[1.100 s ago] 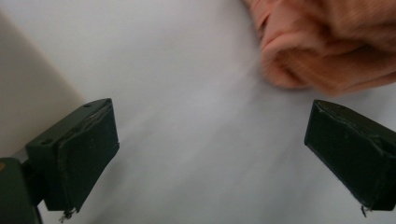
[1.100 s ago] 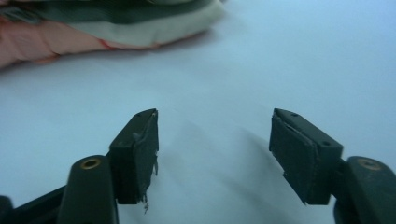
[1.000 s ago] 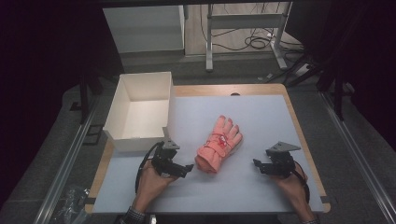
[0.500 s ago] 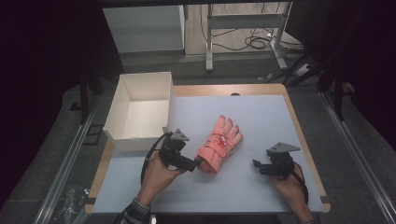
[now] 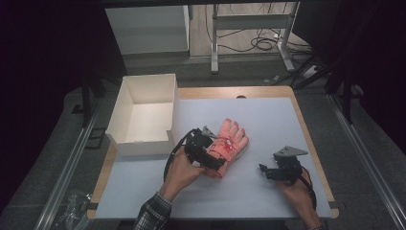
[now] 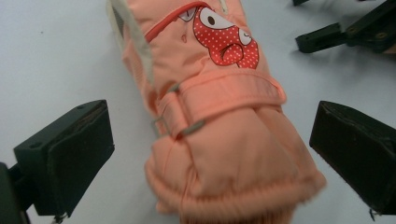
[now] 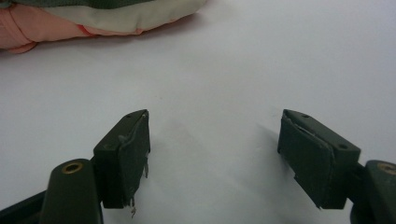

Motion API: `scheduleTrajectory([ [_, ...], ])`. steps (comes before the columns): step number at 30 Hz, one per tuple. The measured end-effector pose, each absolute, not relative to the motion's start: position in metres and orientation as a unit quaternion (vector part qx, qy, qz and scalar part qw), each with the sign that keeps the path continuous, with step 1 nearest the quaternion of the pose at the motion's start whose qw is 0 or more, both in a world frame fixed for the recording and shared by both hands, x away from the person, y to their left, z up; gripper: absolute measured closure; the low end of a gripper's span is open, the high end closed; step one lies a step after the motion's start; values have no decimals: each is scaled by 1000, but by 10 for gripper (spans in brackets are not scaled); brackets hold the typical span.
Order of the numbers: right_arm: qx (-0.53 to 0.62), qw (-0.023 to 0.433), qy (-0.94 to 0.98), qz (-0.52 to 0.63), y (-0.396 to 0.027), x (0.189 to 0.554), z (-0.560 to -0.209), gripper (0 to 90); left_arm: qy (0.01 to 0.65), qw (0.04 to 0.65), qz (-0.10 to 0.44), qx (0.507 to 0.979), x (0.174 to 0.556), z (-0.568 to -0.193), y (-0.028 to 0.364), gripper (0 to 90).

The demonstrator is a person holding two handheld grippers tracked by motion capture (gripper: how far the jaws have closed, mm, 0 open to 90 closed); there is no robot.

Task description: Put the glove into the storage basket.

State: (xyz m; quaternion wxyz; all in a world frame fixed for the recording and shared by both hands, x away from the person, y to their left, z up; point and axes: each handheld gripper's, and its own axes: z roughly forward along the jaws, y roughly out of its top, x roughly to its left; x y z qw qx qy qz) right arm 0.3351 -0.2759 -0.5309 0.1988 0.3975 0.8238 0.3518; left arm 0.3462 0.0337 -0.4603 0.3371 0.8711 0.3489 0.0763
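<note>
A peach-pink padded glove [image 5: 230,141] with a red spotted cartoon patch lies flat on the white table sheet, fingers pointing away. My left gripper [image 5: 210,163] hovers over its cuff end. In the left gripper view the cuff and strap of the glove [image 6: 219,121] sit between the two wide-apart black jaws, which do not touch it; this gripper [image 6: 210,158] is open. My right gripper [image 5: 265,172] rests low on the sheet to the right of the glove, open and holding nothing [image 7: 215,158]. The glove's edge [image 7: 93,18] lies at the top left of the right gripper view.
An empty white cardboard box [image 5: 143,115] stands at the table's left, just left of the glove. The wooden table edge [image 5: 311,139] frames the sheet. Behind the table are a metal frame leg [image 5: 215,43] and floor cables.
My left gripper has moved forward and right from beside the glove's cuff to over it, jaws now straddling the cuff. The right gripper and the glove have stayed put.
</note>
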Motion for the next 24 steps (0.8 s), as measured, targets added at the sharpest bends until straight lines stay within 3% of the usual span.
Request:
scheduleTrajectory([
  [11, 396, 199, 825, 351, -276, 335, -531, 251, 356, 279, 92, 887, 353, -492, 5, 0],
  [24, 396, 198, 825, 351, -276, 335, -531, 247, 367, 265, 76, 889, 355, -526, 3, 16],
])
